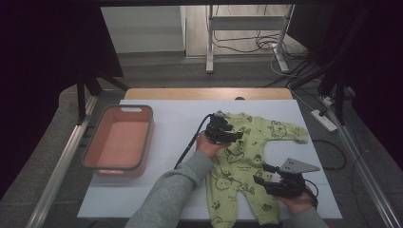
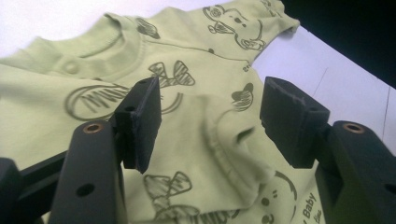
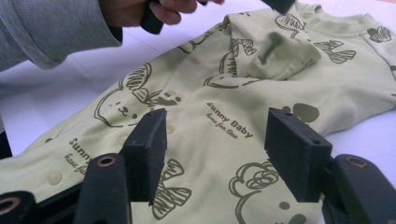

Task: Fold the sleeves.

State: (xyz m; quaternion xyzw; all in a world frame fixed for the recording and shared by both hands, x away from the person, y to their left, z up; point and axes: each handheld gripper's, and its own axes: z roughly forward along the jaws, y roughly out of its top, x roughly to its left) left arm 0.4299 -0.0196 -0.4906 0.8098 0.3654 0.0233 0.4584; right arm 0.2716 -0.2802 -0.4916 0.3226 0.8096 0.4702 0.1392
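Under the left hand-held gripper (image 1: 227, 129) in the high view, the pale green printed baby romper (image 1: 247, 161) hides its near sleeve and chest. The bottom edge cuts off the romper's legs. Beyond the right hand-held gripper (image 3: 217, 156), the folded sleeve cuff (image 3: 280, 56) is blurred.

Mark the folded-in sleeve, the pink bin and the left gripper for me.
folded-in sleeve (image 2: 233, 140), left gripper view, on its cuff lying across the chest.
pink bin (image 1: 148, 130), high view, on its right rim.
left gripper (image 2: 210, 112), left gripper view, midway between its open jaws above the cuff.
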